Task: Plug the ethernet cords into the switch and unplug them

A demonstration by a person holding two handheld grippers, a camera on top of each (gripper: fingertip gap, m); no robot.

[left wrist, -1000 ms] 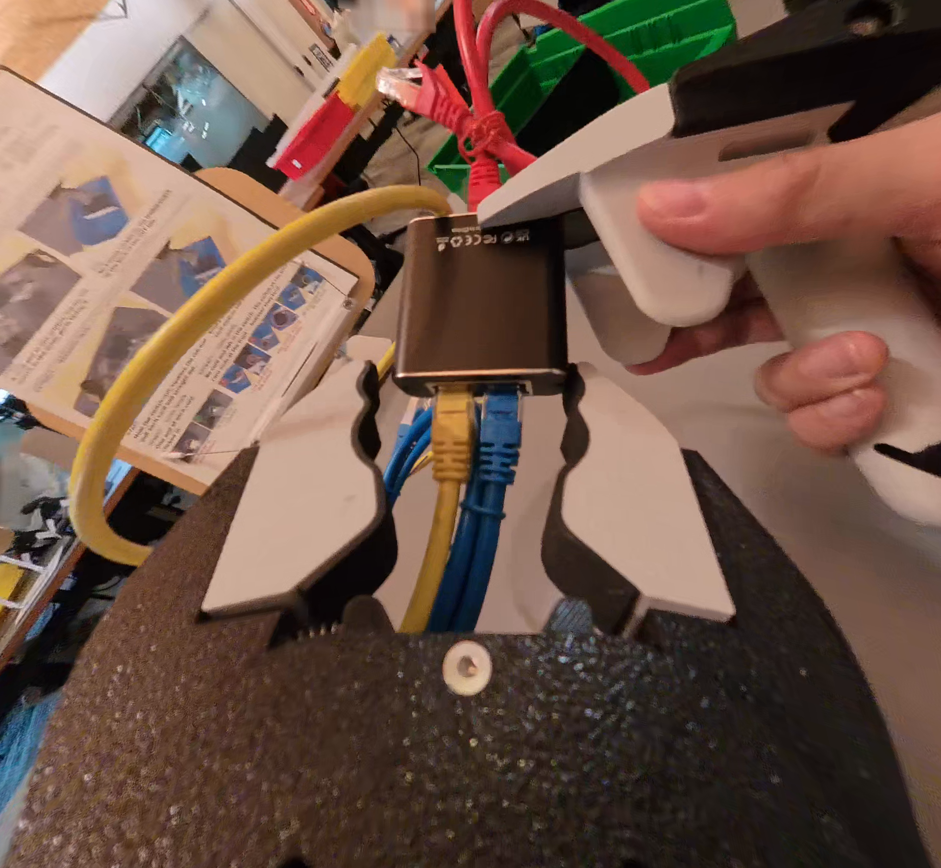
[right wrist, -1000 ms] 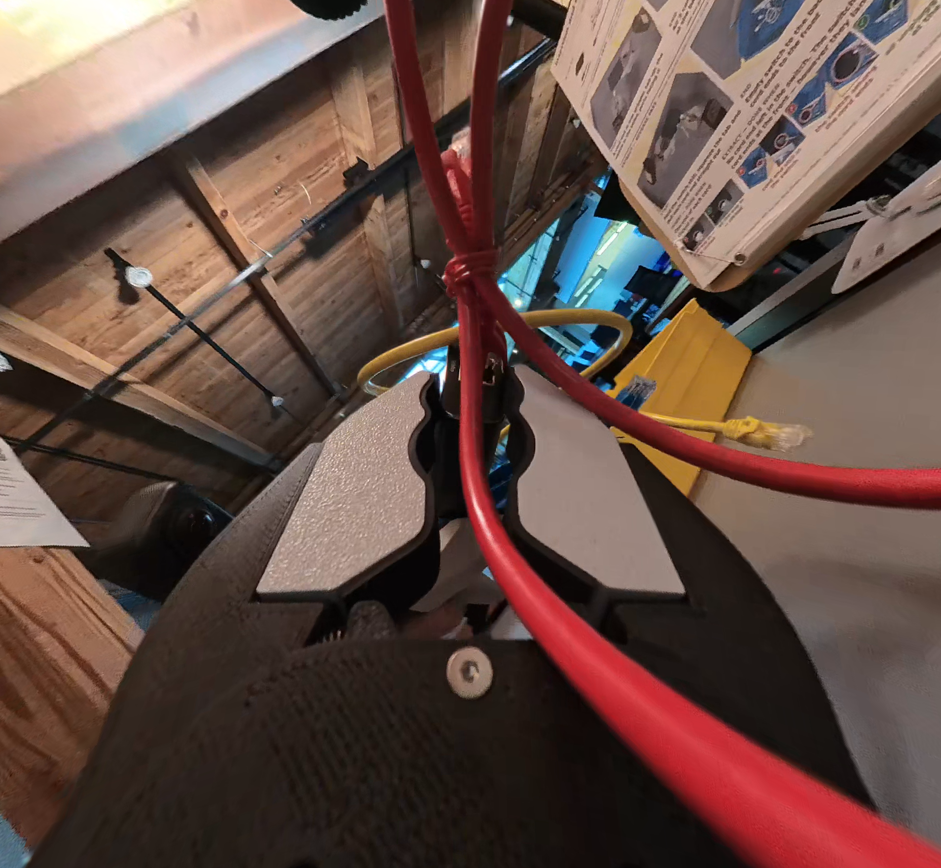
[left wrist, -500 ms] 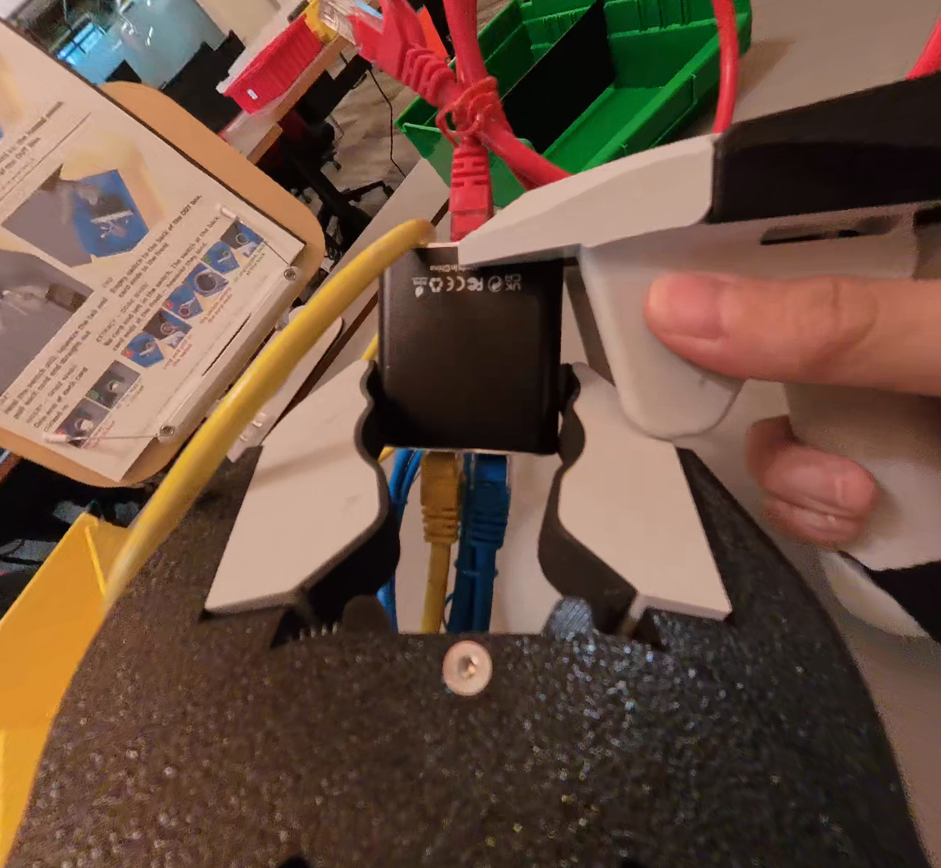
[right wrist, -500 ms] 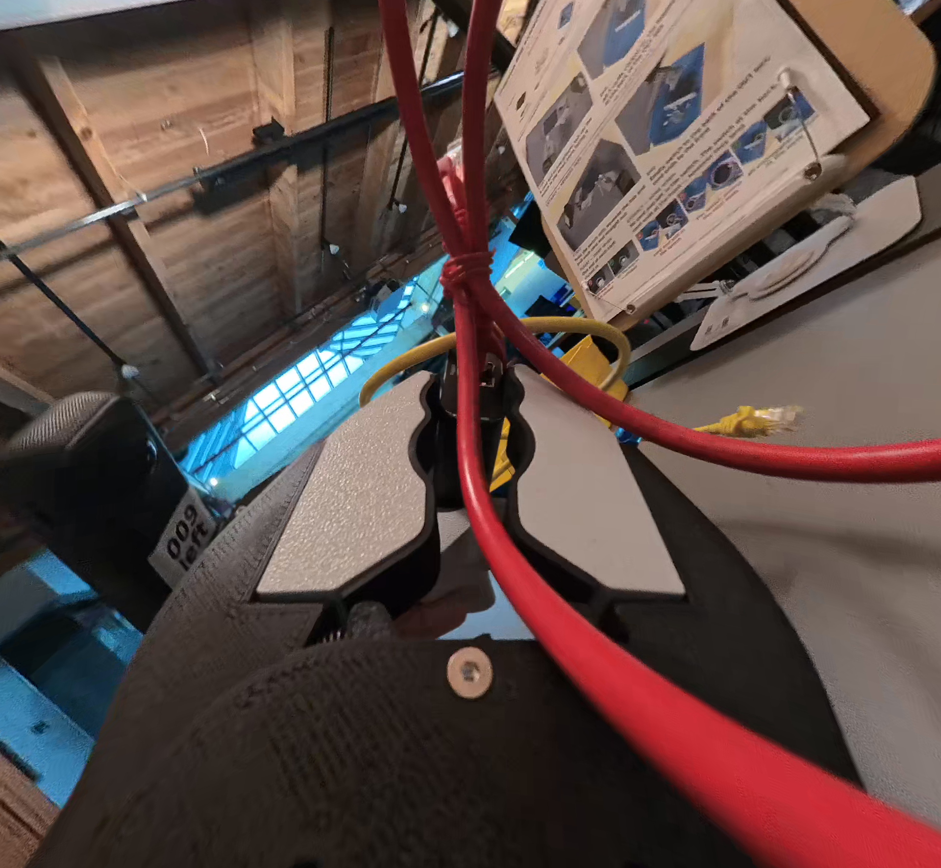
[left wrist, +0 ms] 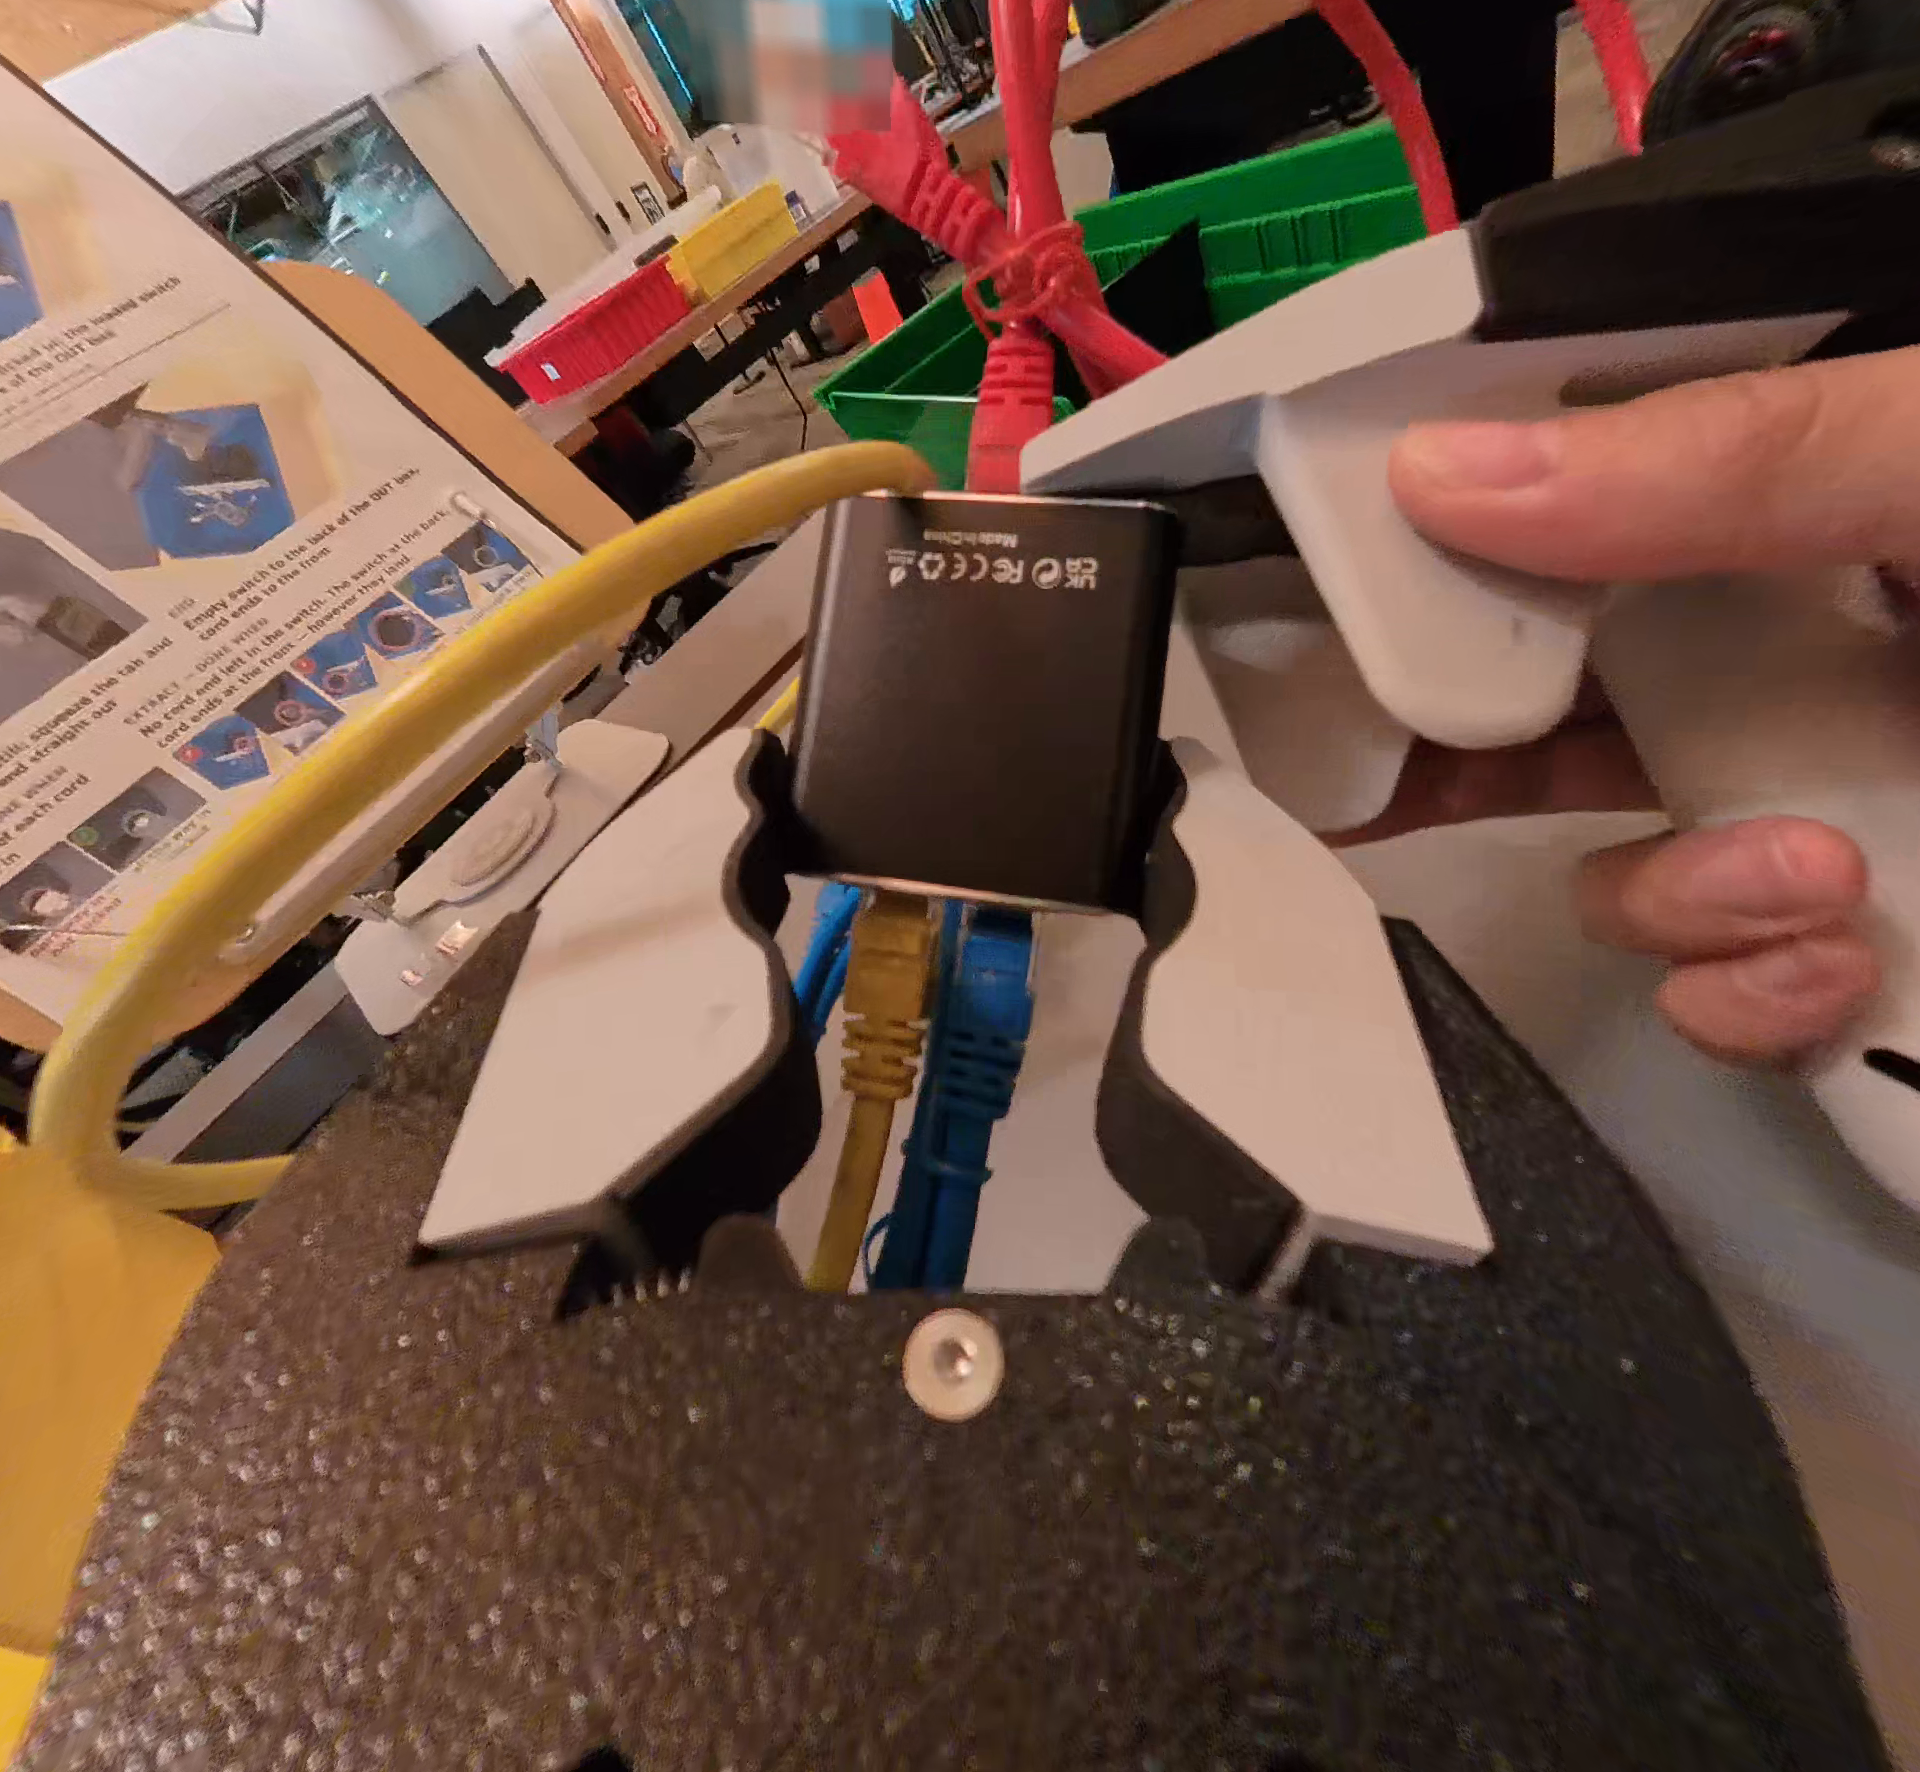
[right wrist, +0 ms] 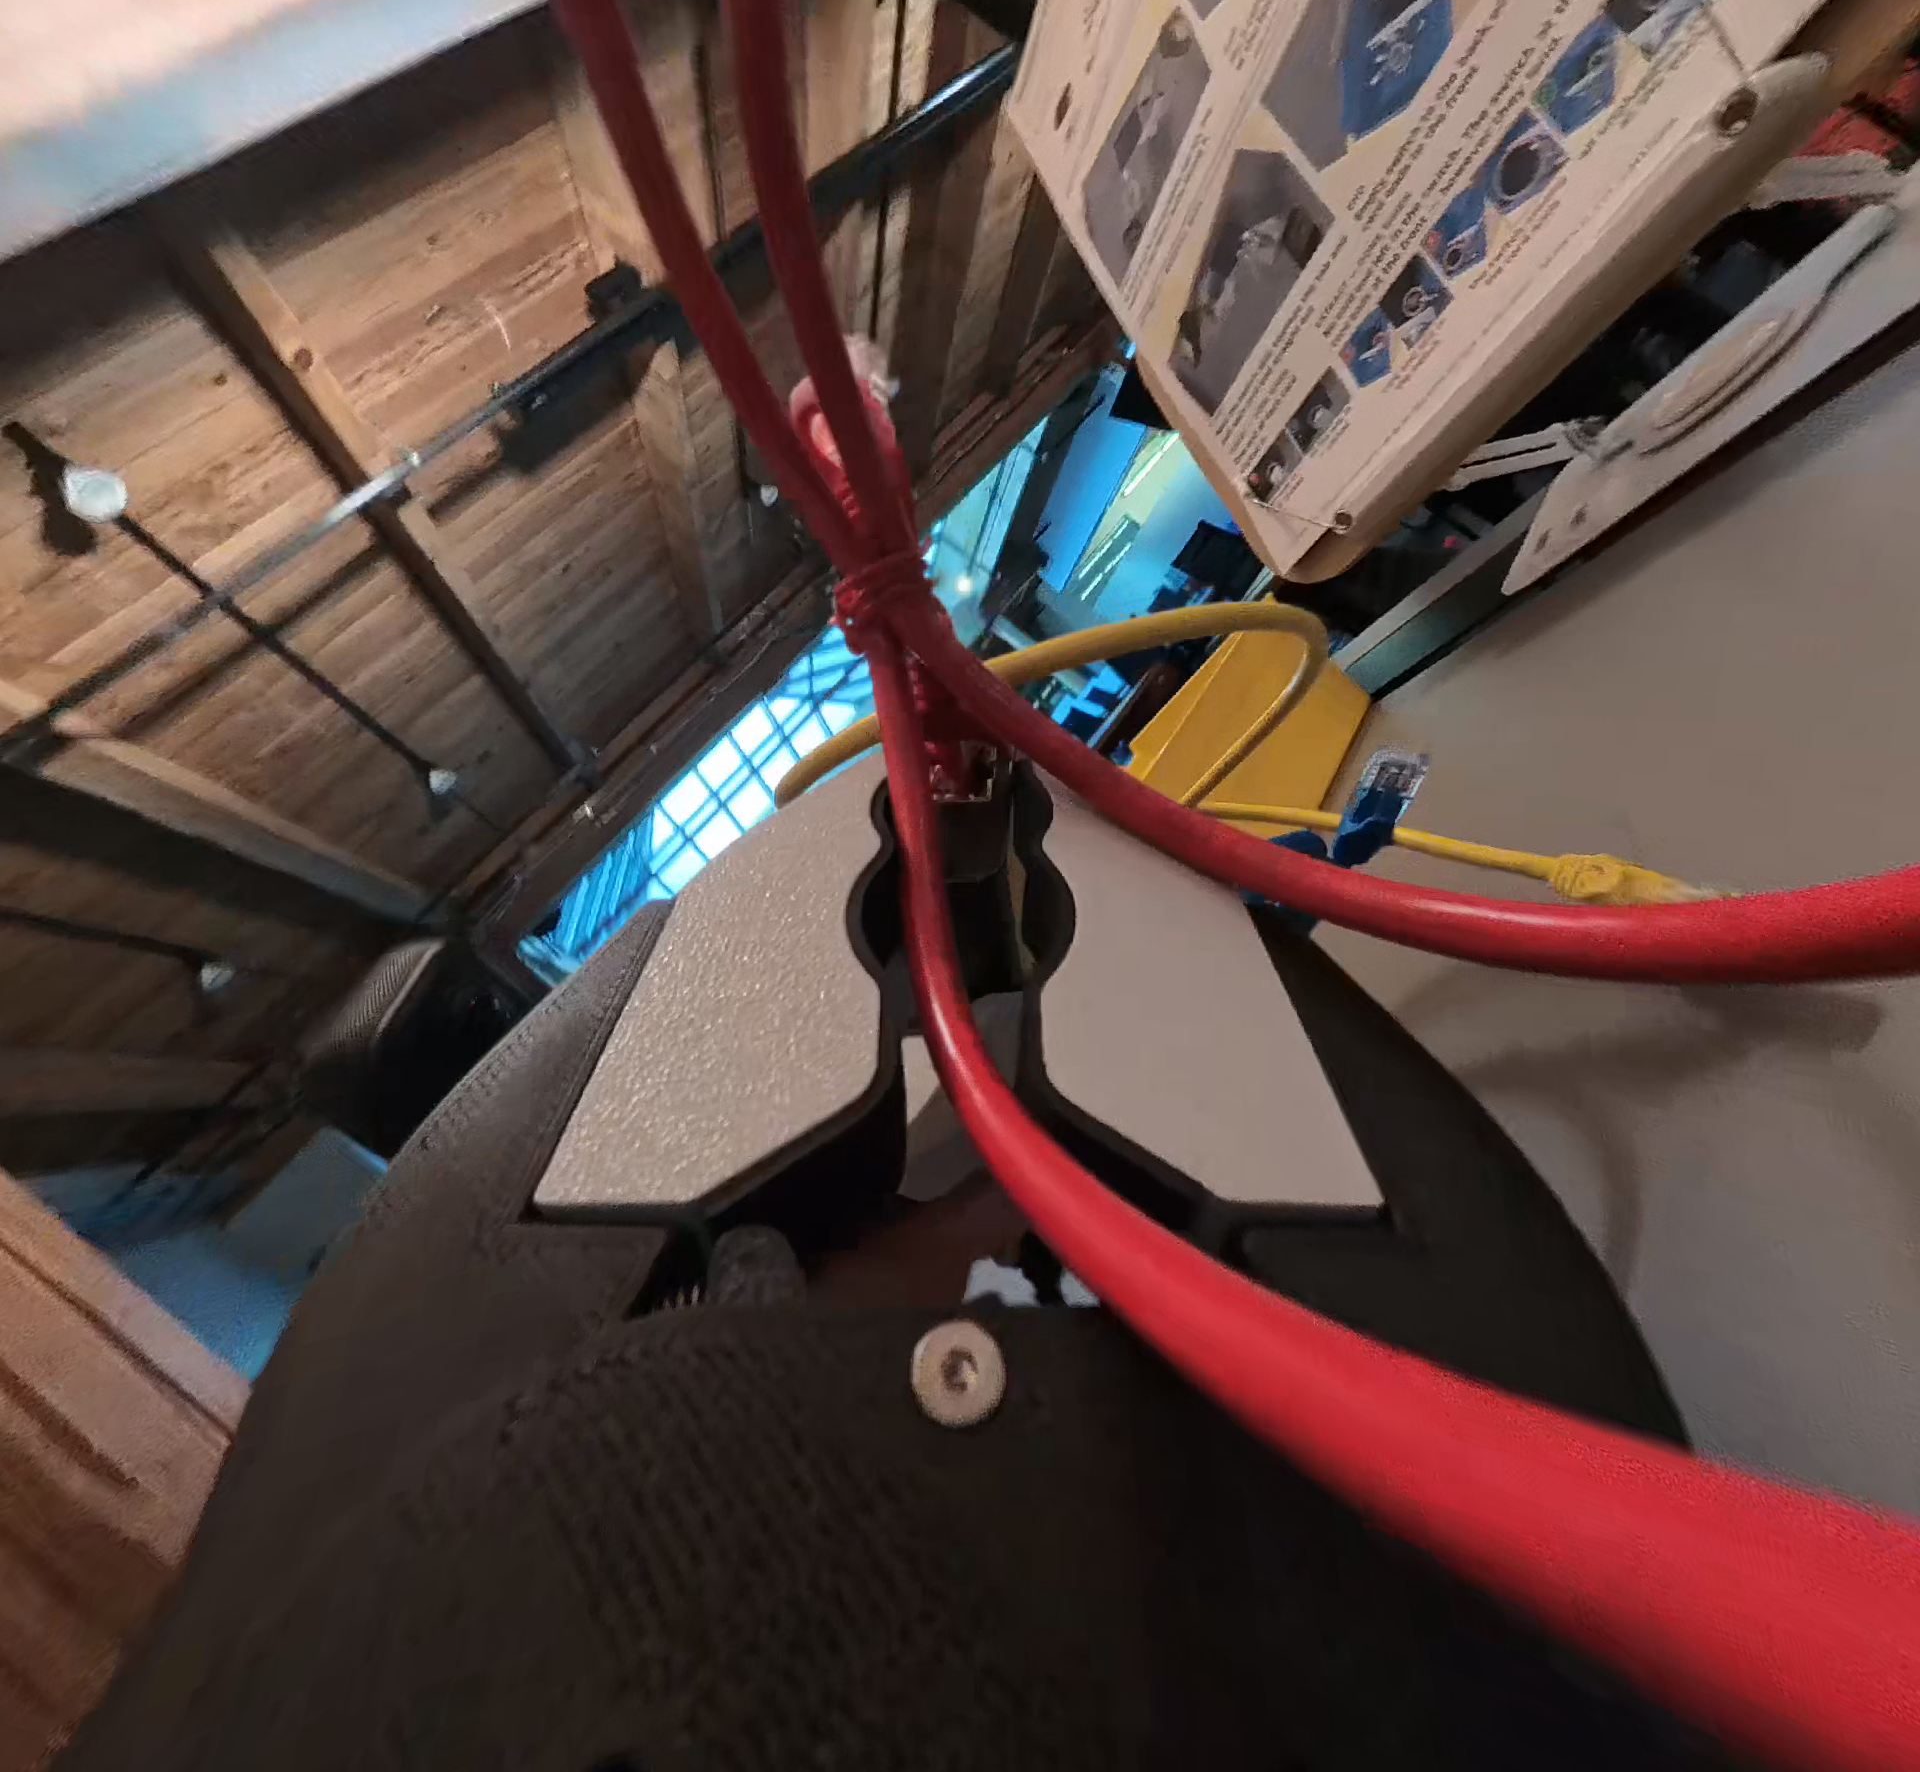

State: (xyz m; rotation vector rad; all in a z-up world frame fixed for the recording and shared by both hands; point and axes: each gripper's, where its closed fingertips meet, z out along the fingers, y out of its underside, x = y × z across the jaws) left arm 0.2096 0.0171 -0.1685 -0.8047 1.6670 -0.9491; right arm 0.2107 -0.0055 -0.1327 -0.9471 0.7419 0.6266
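My left gripper [left wrist: 961, 787] is shut on the black switch [left wrist: 977, 704] and holds its sides. A yellow plug [left wrist: 888, 974] and a blue plug [left wrist: 982, 1016] sit in the switch's near face. A red cord's plug [left wrist: 1003, 403] enters its far face. My right gripper [right wrist: 956, 818], held by a hand [left wrist: 1714, 496], is shut at that far face on the red plug [right wrist: 961, 766]. The bundled red cord [right wrist: 1039, 1151] runs back between its fingers. The switch shows there only as a dark edge.
An instruction board [left wrist: 208, 579] stands to the left. A green bin [left wrist: 1299, 236] lies behind the switch and a yellow bin [right wrist: 1236, 725] at the table's edge. A loose yellow plug [right wrist: 1590, 875] and a loose blue plug [right wrist: 1387, 782] lie on the grey table [right wrist: 1662, 683]. About 4 cm separates my left fingertips from my right.
Both grippers keep their hold. The held switch and both cameras have swung and tilted together, so the background shifts. The red plug stays at the switch's far face.
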